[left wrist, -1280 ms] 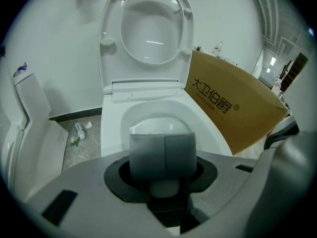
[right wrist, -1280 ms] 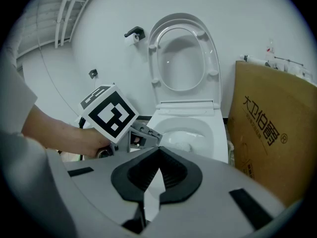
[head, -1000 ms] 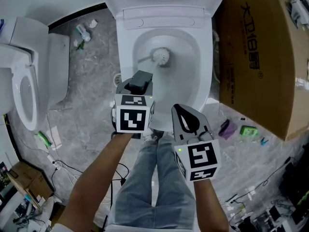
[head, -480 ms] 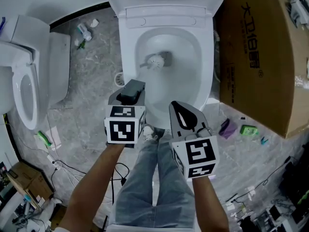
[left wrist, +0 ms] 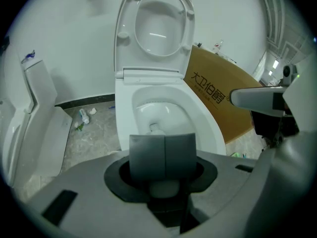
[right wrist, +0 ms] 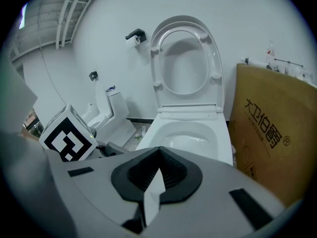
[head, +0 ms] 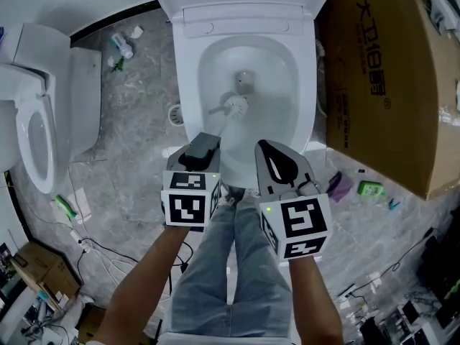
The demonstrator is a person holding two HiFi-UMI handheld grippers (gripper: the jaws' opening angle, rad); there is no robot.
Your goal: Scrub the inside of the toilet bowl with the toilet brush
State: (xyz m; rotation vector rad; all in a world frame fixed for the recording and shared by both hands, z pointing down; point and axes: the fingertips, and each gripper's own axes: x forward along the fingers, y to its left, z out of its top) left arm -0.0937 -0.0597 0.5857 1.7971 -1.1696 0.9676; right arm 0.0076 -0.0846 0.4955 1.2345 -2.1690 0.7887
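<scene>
Over at the far left a second toilet (head: 32, 131) stands with its seat down, and a few scraps of litter (head: 122, 47) lie on the grey marbled floor (head: 136, 149) beside it. The left tool (head: 203, 141) is held in front of the main toilet, its jaws closed tight on the white handle of the toilet brush (head: 234, 106). The handle slants up from the tool and over the front rim. The brush's round white head is down inside the toilet bowl (head: 188, 85), near the middle and just in front of the drain opening. The toilet's seat and lid (left wrist: 154, 26) stand raised against the wall. Just to the right, the right tool (head: 267, 153) hovers over the bowl's front edge beside the left one, its jaw tips meeting with nothing between them. A large cardboard box (head: 392, 77) stands right beside the toilet. At the box's foot lie a purple item (head: 338, 190) and a green item (head: 370, 192).
</scene>
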